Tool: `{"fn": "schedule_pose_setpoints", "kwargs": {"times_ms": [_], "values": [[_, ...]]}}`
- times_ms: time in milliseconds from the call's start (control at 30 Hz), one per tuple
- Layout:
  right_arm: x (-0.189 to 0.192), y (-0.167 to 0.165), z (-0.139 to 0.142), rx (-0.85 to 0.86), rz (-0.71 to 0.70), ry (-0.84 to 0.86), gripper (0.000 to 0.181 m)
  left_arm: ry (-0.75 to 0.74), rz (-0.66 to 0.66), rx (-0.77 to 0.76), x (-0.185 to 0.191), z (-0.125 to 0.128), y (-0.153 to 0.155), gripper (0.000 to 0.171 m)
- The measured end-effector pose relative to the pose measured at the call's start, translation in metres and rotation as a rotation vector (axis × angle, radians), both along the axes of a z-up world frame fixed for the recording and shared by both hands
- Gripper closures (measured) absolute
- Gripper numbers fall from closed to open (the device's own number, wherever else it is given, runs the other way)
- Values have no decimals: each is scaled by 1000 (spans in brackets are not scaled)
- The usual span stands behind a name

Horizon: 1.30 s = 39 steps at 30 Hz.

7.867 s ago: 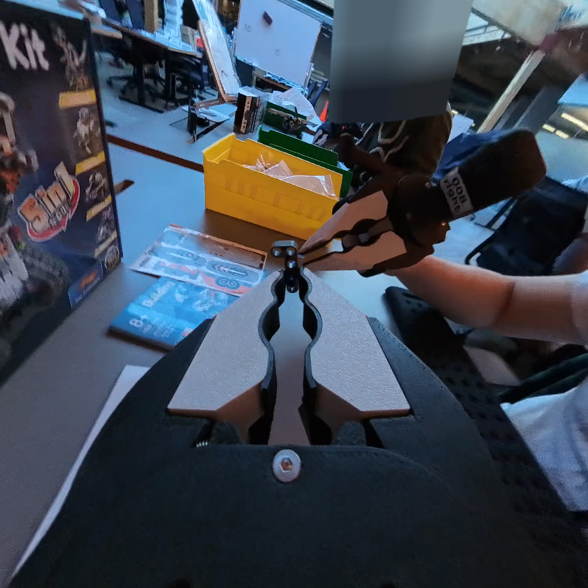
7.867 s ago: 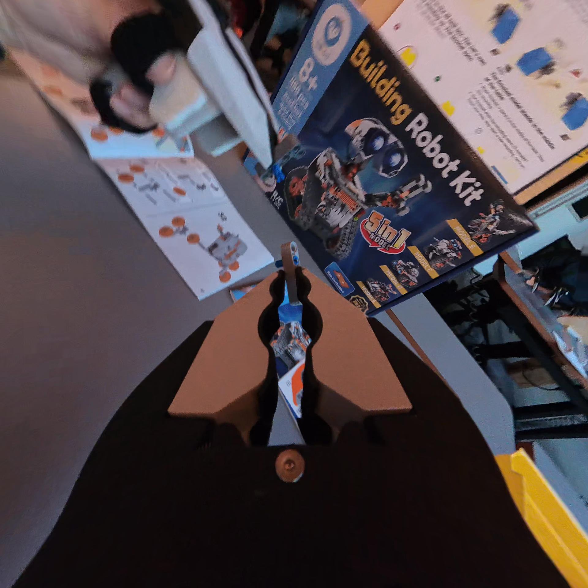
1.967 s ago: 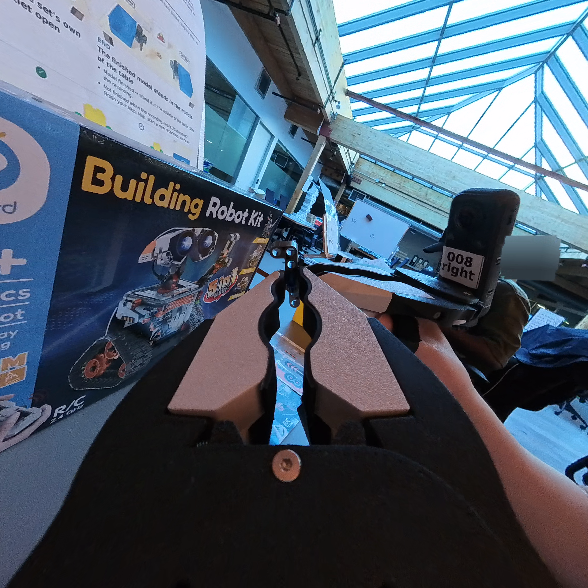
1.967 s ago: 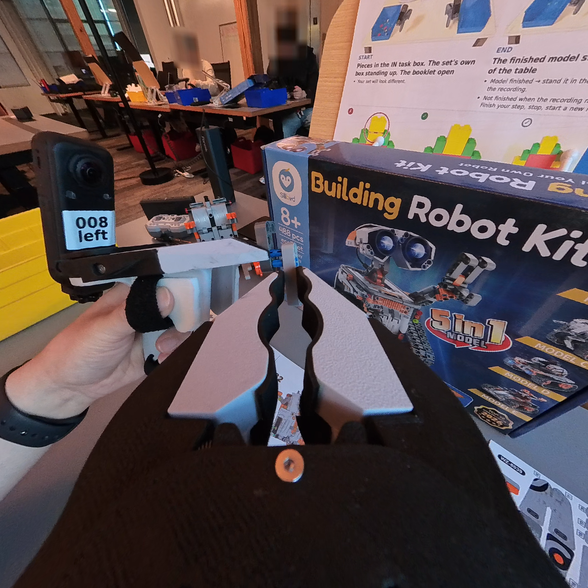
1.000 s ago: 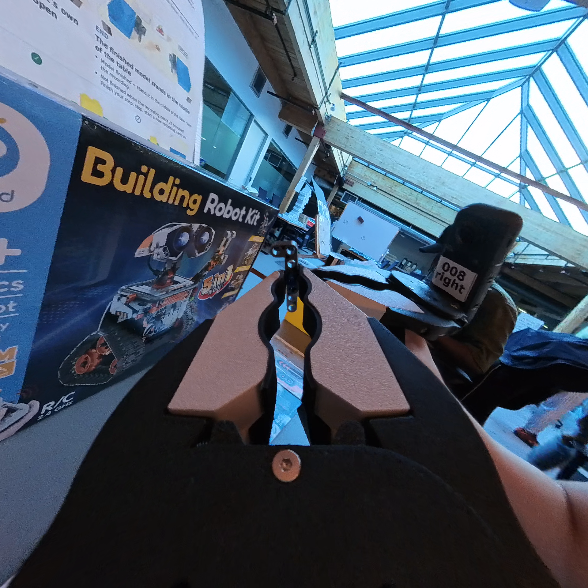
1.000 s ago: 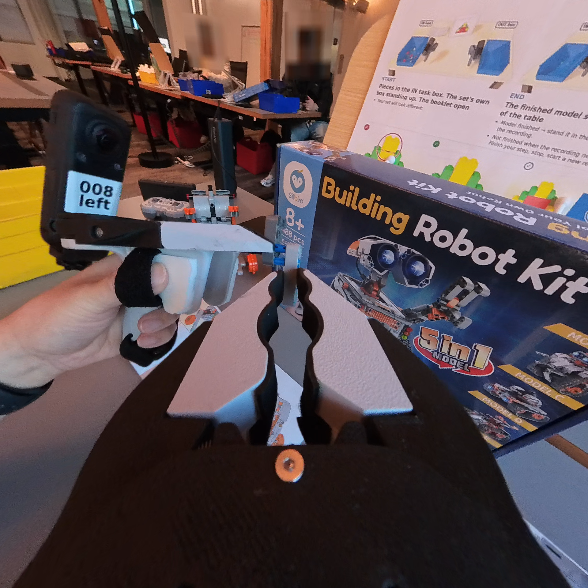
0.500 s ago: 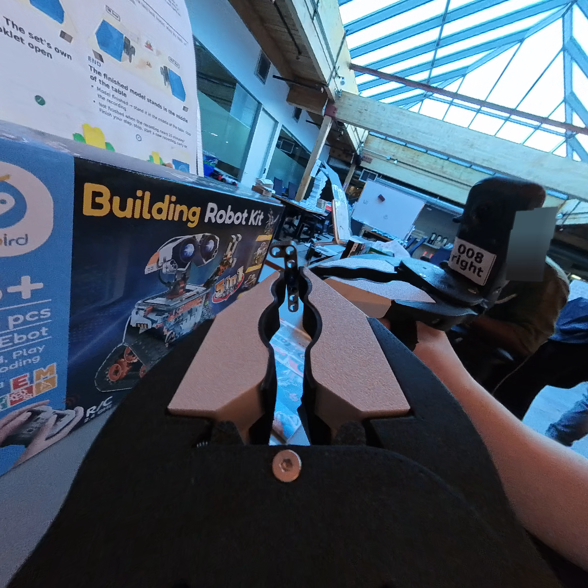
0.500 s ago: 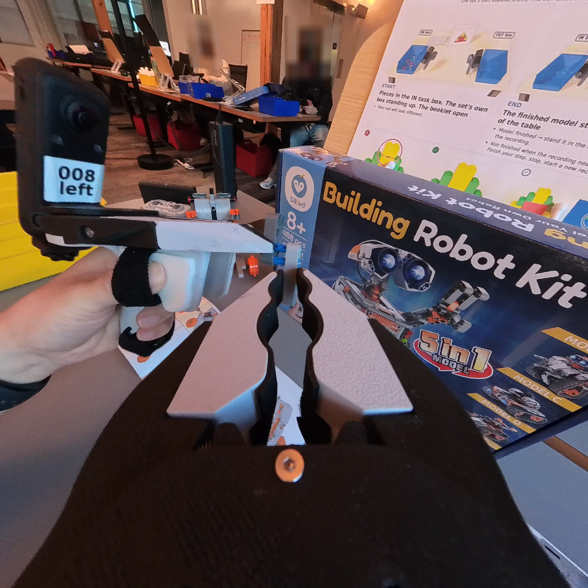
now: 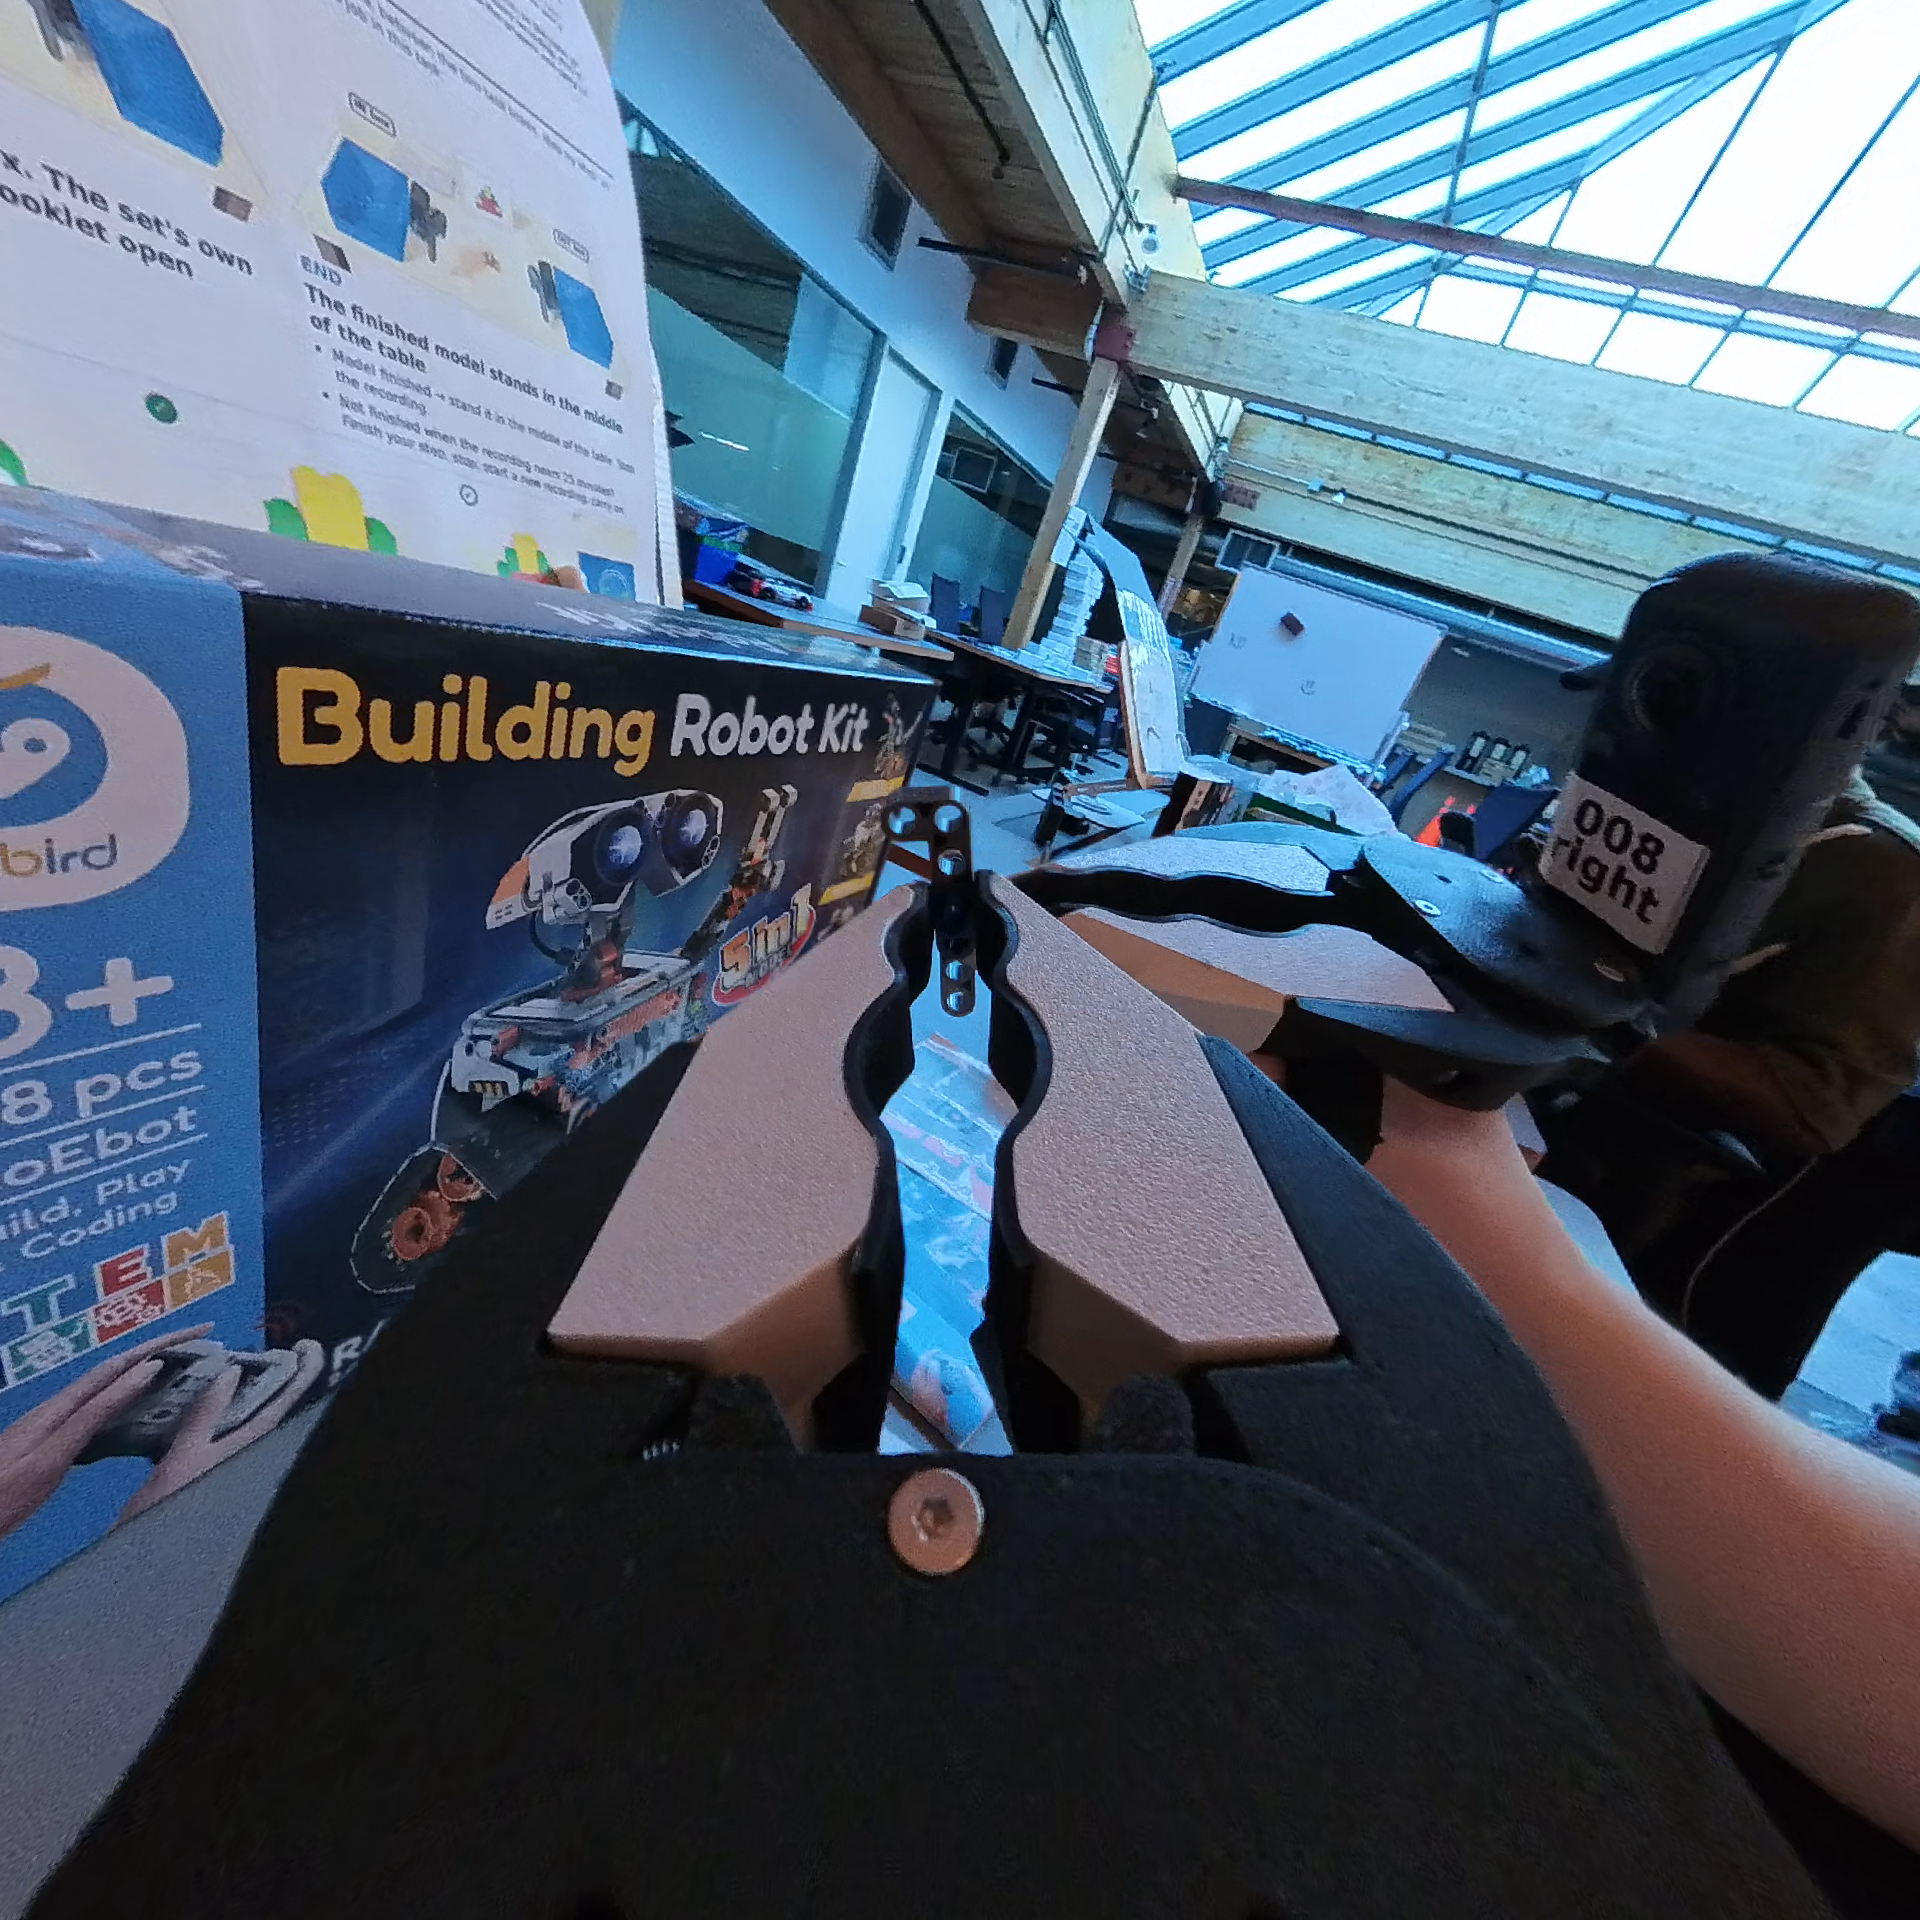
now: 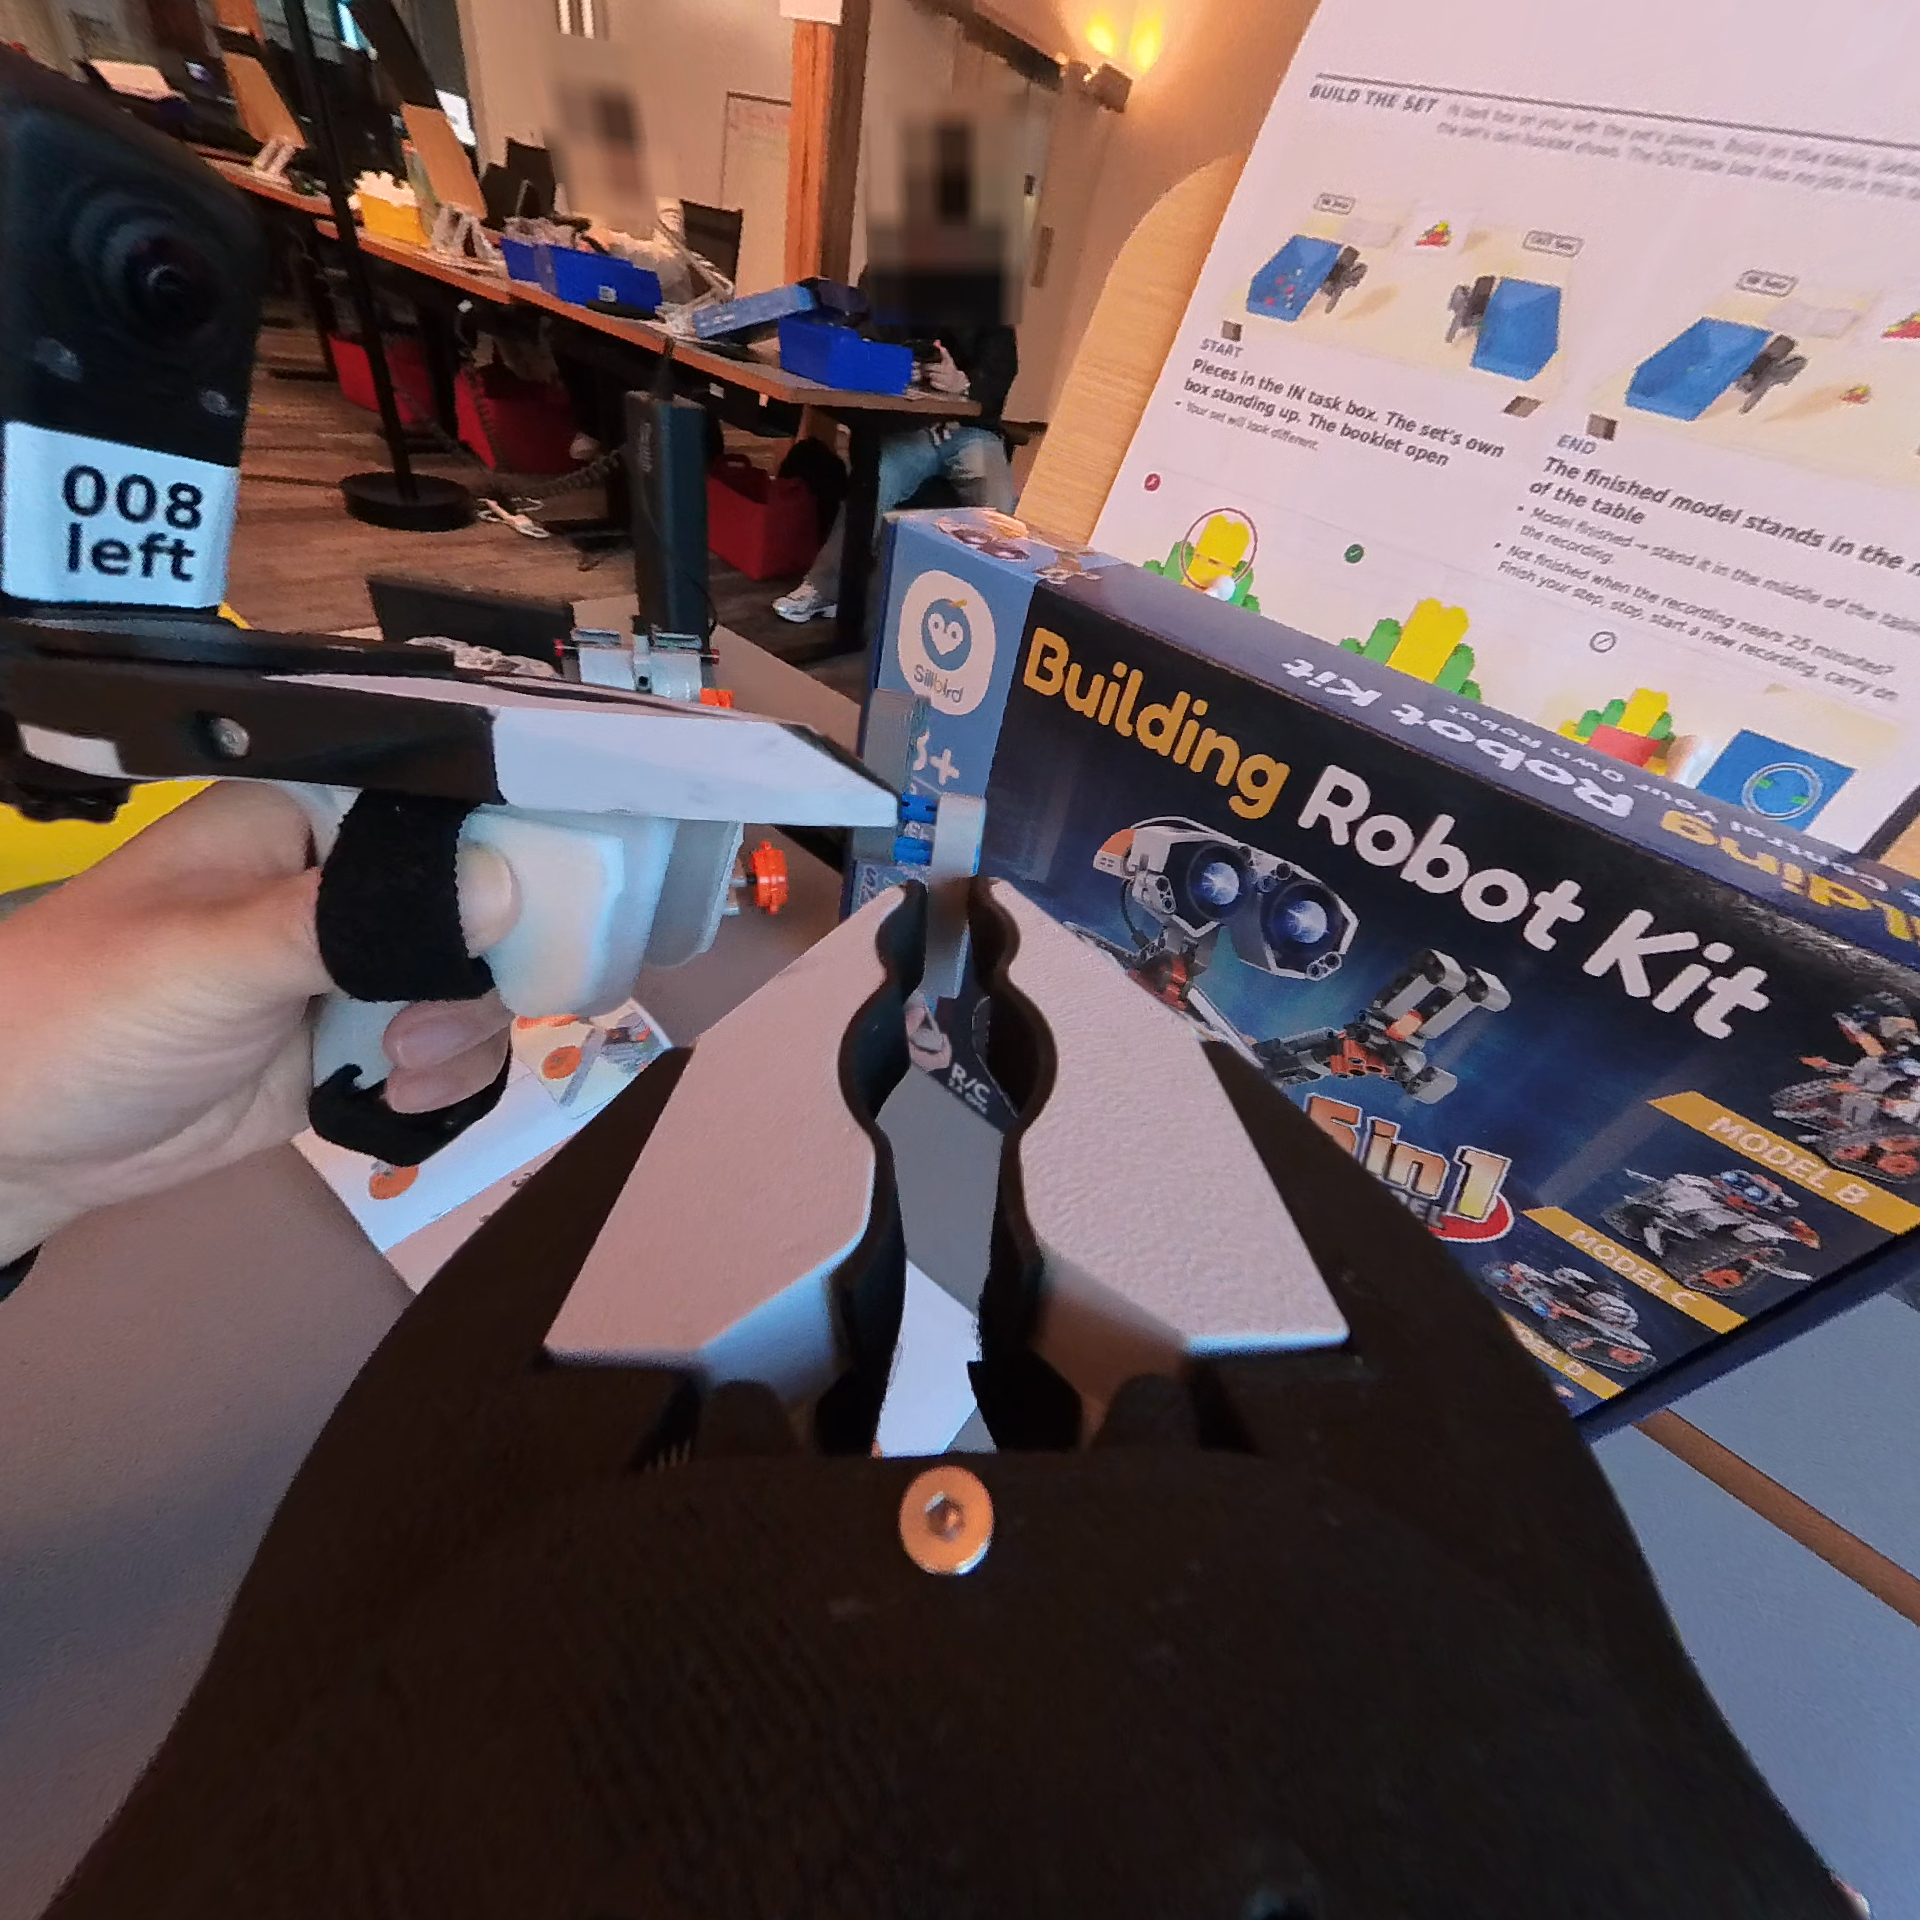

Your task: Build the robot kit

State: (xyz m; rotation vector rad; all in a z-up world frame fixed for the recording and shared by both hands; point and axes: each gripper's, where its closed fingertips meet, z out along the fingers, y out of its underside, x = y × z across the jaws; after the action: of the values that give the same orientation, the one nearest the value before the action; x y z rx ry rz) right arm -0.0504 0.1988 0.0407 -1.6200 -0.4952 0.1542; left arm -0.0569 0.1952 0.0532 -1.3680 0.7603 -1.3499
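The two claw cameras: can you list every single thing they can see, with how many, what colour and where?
Black beam with holes: one, pinched in the left claw.
Grey beam: one, with blue pins on its side, pinched in the right claw.
Kit box: one, dark blue with a light blue end, standing on the table past both claws.
Instruction poster: one, white, propped behind the box.
Booklet: one, white with orange pictures, open on the table.
Small part-built model: one, grey and orange, on the table farther off.
Table: one, grey.
Left claw: shut on the black beam.
Right claw: shut on the grey beam.
Hands: one behind each claw.
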Motion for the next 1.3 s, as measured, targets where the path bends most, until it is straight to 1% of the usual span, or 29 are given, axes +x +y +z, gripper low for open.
{"fn": "schedule_pose_setpoints", "kwargs": {"times_ms": [100, 167, 267, 333, 400, 500, 567, 633, 667, 800, 900, 1033, 1167, 1300], "values": [[1, 1, 2, 22, -44, -20, 174, -10, 25, 4, 0, 1, 2, 167], [1, 1, 5, 35, -79, -5, 174, -20, 50, 4, 0, 2, 4, 167], [1, 2, 5, 47, -120, -14, 175, -40, 39, -5, 0, 4, 4, 167], [-1, 2, 5, 48, -105, -30, 174, -44, 31, -13, -2, 3, 5, 167], [-3, 1, 4, 45, -58, -53, 174, -49, -3, -28, -4, 3, 3, 167], [-1, -1, 1, -16, -5, -23, 175, -33, -51, -28, -3, 1, -2, 167], [-1, -2, 0, -32, 11, -22, 174, -24, -47, -25, -1, 0, -2, 167], [1, -3, -1, -21, 25, -72, 174, -16, -46, -27, 0, 0, -3, 167], [4, -4, -2, -26, 23, -82, 174, -7, -53, -29, 2, -1, -4, 167], [6, -3, -1, -35, 26, -18, 174, -12, -43, -55, 5, -1, -4, 167], [6, -2, -1, -28, 2, -32, 174, -4, -15, -51, 6, -1, -2, 167], [5, -2, 2, -6, -21, -16, 174, -39, 5, -84, 4, -1, 3, 167], [7, 0, 1, 0, -64, -54, 175, -23, 10, -66, 5, -2, 3, 167], [5, -3, 5, 2, -19, -12, 175, -55, -24, -80, 4, 2, 0, 167]]}}
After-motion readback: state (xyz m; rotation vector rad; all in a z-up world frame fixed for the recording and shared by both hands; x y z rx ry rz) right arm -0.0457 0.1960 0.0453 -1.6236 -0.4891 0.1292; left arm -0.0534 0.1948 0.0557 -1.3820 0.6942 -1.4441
